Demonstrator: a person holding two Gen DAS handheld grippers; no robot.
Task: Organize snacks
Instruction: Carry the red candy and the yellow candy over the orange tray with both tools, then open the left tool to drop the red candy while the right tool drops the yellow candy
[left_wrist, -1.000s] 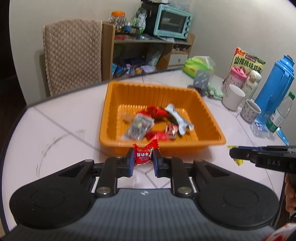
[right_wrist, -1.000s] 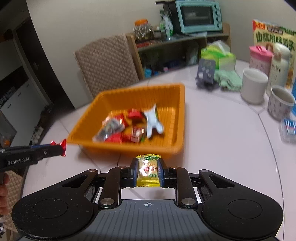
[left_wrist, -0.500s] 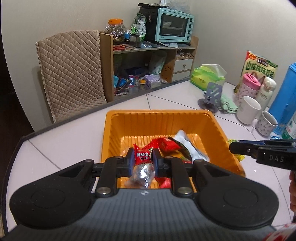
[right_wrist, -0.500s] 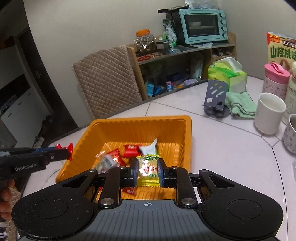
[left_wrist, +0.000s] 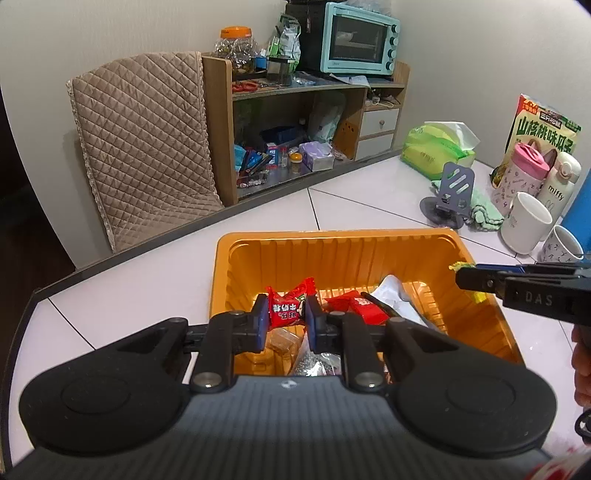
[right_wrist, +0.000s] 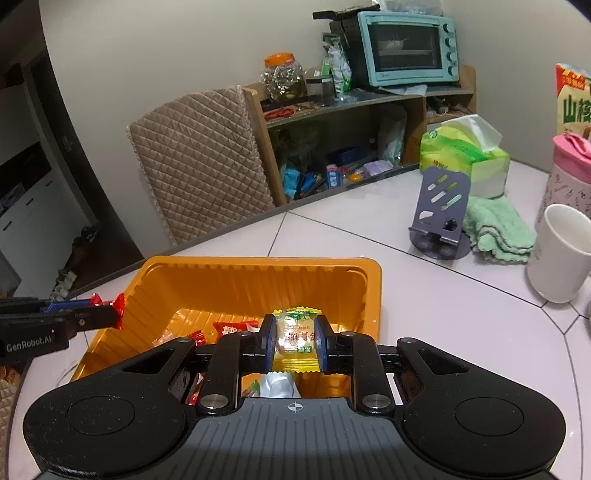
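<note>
left gripper (left_wrist: 285, 316): clamped on red candy (left_wrist: 290, 308), held above orange tray (left_wrist: 332, 240), near-left part
right gripper (right_wrist: 294, 341): clamped on yellow snack packet (right_wrist: 296, 338), above tray's right side
tray contents: red wrappers (left_wrist: 360, 306), white packet (left_wrist: 397, 301), clear packet (left_wrist: 314, 363)
tray: on white table (left_wrist: 147, 280)
near table's right edge: white mug (right_wrist: 561, 254), green cloth (right_wrist: 495, 229), phone stand (right_wrist: 441, 218)

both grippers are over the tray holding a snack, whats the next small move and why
Probably open both and drop. The left gripper is shut on the red candy and the right gripper on the yellow candy, each already above the inside of the orange tray where other snacks lie.
</note>
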